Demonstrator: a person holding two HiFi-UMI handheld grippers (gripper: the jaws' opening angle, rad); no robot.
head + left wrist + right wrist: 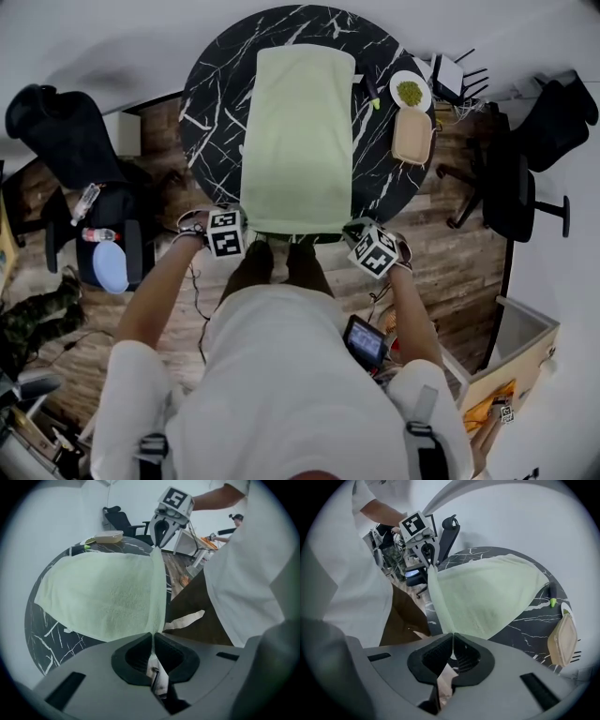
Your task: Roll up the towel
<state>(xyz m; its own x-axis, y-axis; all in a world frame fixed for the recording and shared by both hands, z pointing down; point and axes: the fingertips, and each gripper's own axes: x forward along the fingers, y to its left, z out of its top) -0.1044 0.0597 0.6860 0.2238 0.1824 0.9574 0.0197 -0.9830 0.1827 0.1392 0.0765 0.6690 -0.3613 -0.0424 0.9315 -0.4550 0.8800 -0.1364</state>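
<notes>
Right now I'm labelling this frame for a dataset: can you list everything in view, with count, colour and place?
Pale green terry towel: one, spread along the table, near edge pinched by both tools.
Round black marble-patterned table: one, black with white veins, centre.
White dish of green food: one, table's far right.
Beige lidded container: one, beside the dish, nearer.
Black office chairs: two, either side of the table.
Brown plank floor: underneath.
Left tool: one, grey, shut on the towel's near left corner.
Right tool: one, grey, shut on its near right corner.
</notes>
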